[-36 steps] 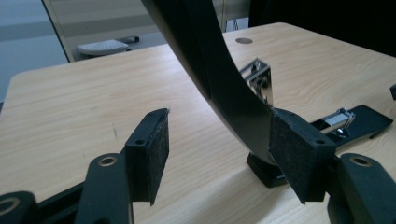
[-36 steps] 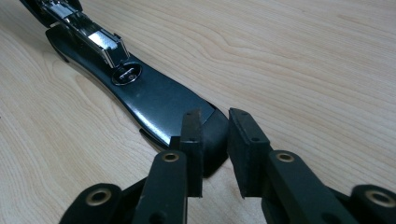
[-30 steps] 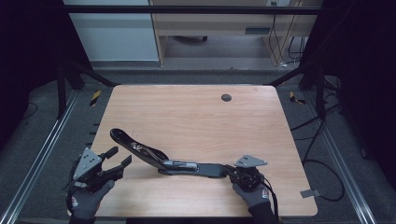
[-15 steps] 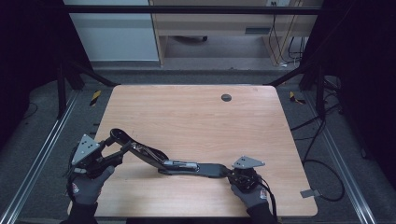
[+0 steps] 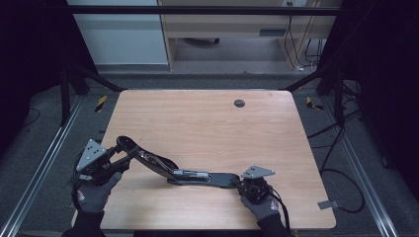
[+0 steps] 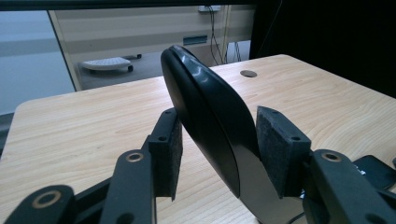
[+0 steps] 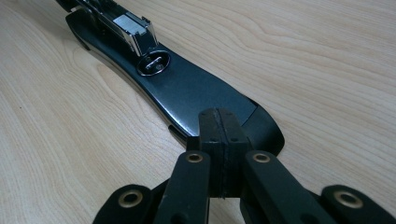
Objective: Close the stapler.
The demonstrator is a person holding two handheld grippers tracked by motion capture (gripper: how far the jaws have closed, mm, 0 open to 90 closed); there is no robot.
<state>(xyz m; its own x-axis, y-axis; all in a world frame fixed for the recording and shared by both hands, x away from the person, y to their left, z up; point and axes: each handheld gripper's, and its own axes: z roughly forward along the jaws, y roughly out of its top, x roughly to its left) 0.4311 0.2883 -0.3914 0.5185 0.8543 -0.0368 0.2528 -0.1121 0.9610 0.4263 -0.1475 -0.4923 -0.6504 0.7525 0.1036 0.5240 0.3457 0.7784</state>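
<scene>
A long black stapler (image 5: 188, 174) lies swung open along the near part of the wooden table (image 5: 207, 123). Its base lies flat and its handle arm rises to the left. My left gripper (image 5: 126, 153) is open and straddles the raised end of the handle (image 6: 210, 116), with a small gap at the left pad (image 6: 173, 149). My right gripper (image 5: 242, 183) is shut with nothing between its jaws. In the right gripper view its tips (image 7: 218, 121) rest on the rounded end of the stapler base (image 7: 187, 93). The metal staple channel (image 7: 133, 25) lies exposed farther along.
A dark round hole (image 5: 239, 103) sits in the table's far right part. Metal rails (image 5: 44, 163) run along both sides on the floor, with cables (image 5: 341, 173) at the right. A low wooden shelf unit (image 5: 232, 27) stands beyond the table.
My left gripper has moved forward and to the right from the table's near left corner until its jaws straddle the stapler's raised handle end. The right gripper has stayed on the base.
</scene>
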